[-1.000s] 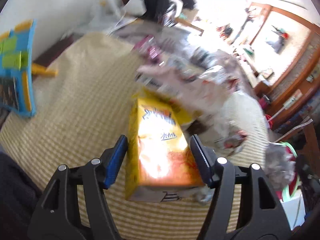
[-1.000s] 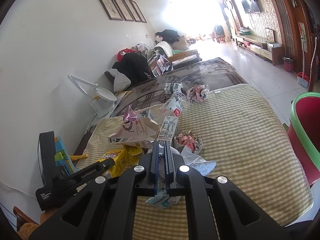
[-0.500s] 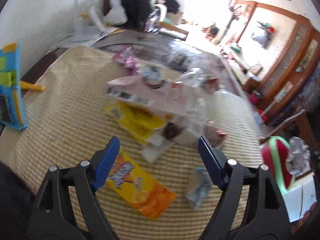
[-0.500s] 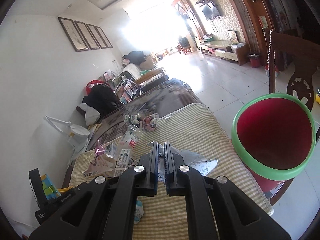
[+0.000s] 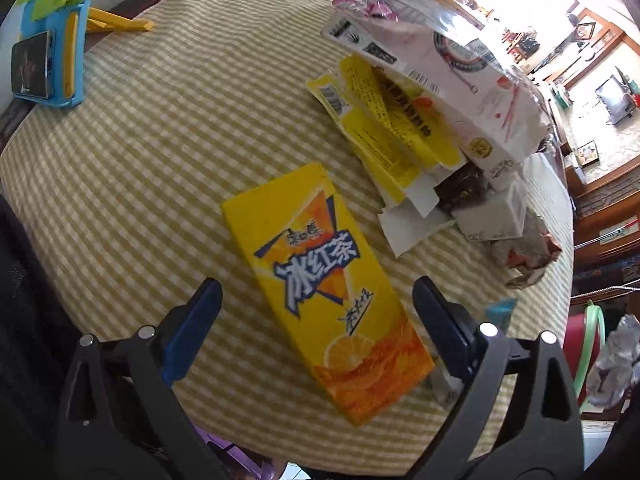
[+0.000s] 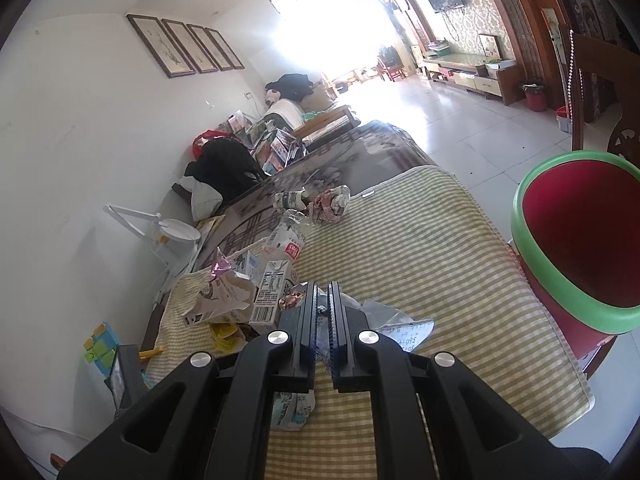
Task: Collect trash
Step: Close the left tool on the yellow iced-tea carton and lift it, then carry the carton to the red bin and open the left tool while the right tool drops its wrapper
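A yellow-orange iced tea carton point(image 5: 326, 292) lies flat on the checked tablecloth point(image 5: 160, 140). My left gripper point(image 5: 316, 320) is open and hovers over the carton's near half, one blue finger on each side, not touching. My right gripper point(image 6: 322, 316) is shut on a crumpled clear plastic wrapper point(image 6: 384, 320) and holds it above the tablecloth point(image 6: 420, 248). The red bin with a green rim point(image 6: 580, 240) stands beside the table at the right; it also shows in the left wrist view point(image 5: 584, 344).
A pile of flattened cartons and boxes point(image 5: 420, 120) lies beyond the tea carton. Crumpled paper point(image 5: 524, 252), a plastic bottle point(image 6: 288, 236) and more crumpled paper point(image 6: 330, 204) lie on the table. A blue phone stand point(image 5: 48, 40) sits at the far left.
My left gripper has let go of the tea carton, lifted away, then come back down over it. My right gripper has swung with the wrapper toward the bin.
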Tool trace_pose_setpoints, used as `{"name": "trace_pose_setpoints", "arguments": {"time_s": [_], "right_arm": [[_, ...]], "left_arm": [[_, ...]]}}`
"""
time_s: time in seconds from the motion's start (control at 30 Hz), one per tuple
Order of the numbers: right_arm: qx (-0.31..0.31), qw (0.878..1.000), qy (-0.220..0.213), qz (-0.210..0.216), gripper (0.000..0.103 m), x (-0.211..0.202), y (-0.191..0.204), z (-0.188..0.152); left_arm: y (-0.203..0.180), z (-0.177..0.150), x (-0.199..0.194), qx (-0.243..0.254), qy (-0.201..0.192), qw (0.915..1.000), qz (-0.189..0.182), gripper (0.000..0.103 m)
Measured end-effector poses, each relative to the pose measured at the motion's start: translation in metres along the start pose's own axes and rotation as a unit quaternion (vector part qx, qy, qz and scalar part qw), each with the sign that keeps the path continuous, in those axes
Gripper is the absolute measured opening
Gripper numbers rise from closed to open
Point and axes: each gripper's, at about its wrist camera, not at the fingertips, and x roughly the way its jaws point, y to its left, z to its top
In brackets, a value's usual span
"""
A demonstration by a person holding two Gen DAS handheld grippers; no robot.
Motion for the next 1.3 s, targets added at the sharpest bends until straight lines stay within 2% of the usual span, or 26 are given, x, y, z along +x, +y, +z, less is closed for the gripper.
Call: {"name": "trace_pose_setpoints", "arguments": {"time_s": [0.07, 0.1, 0.13, 0.33, 0.47, 0.57, 0.67, 0.7, 0.77, 0.83, 0.87, 0.9, 0.97, 1.0, 1.1, 1.17, 1.3], "right_arm": [[-0.001, 1.0, 0.003, 0.001, 0.004, 0.001, 0.0, -0.001], [-0.001, 1.0, 0.005, 0.002, 0.004, 0.001, 0.0, -0.002], [-0.001, 1.0, 0.005, 0.002, 0.004, 0.001, 0.001, -0.002], [0.006, 1.0, -0.005, 0.0, 0.004, -0.002, -0.007, 0.004], [0.001, 0.999, -0.036, -0.028, 0.004, -0.022, -0.023, 0.019], [0.024, 0.995, -0.053, -0.076, 0.004, -0.038, -0.057, 0.034], [0.049, 0.988, -0.07, -0.13, 0.005, -0.054, -0.093, 0.045], [0.046, 0.983, -0.076, -0.162, 0.006, -0.058, -0.102, 0.049], [0.045, 0.974, -0.086, -0.204, 0.009, -0.063, -0.117, 0.052], [0.057, 0.969, -0.085, -0.224, 0.041, -0.064, -0.133, 0.054], [0.067, 0.966, -0.091, -0.233, 0.069, -0.067, -0.138, 0.052], [0.078, 0.961, -0.116, -0.238, 0.072, -0.075, -0.141, 0.048], [0.085, 0.953, -0.155, -0.245, 0.072, -0.089, -0.142, 0.038], [0.084, 0.947, -0.168, -0.262, 0.072, -0.096, -0.142, 0.033], [0.096, 0.932, -0.197, -0.289, 0.072, -0.116, -0.148, 0.017], [0.109, 0.926, -0.208, -0.297, 0.072, -0.127, -0.154, 0.007], [0.131, 0.918, -0.215, -0.305, 0.072, -0.144, -0.169, -0.007]], "left_arm": [[-0.007, 0.0, 0.008, 0.006, 0.001, 1.0, -0.007, 0.091], [-0.01, -0.001, 0.011, 0.012, 0.0, 0.9999, -0.006, 0.085], [-0.013, -0.002, 0.012, 0.02, -0.002, 0.9998, -0.002, 0.073], [-0.005, -0.006, 0.004, 0.036, -0.014, 0.9985, -0.039, 0.062], [-0.003, -0.006, -0.024, 0.065, -0.065, 0.9944, -0.051, 0.061], [-0.023, -0.011, -0.049, 0.119, -0.112, 0.9839, -0.072, 0.061], [-0.052, -0.024, -0.071, 0.173, -0.145, 0.9685, -0.105, 0.061], [-0.065, -0.03, -0.077, 0.194, -0.151, 0.9615, -0.124, 0.061], [-0.093, -0.035, -0.079, 0.227, -0.14, 0.9503, -0.16, 0.061], [-0.123, -0.044, -0.078, 0.259, -0.118, 0.9382, -0.198, 0.061], [-0.142, -0.051, -0.078, 0.279, -0.101, 0.9279, -0.226, 0.061], [-0.159, -0.057, -0.076, 0.299, -0.084, 0.918, -0.247, 0.062], [-0.192, -0.072, -0.073, 0.333, -0.06, 0.901, -0.271, 0.061], [-0.209, -0.079, -0.071, 0.349, -0.049, 0.8926, -0.282, 0.061], [-0.251, -0.099, -0.063, 0.378, -0.017, 0.8743, -0.304, 0.061], [-0.282, -0.118, -0.057, 0.397, 0.009, 0.8592, -0.323, 0.062], [-0.328, -0.151, -0.047, 0.435, 0.031, 0.84, -0.323, 0.062]]}}
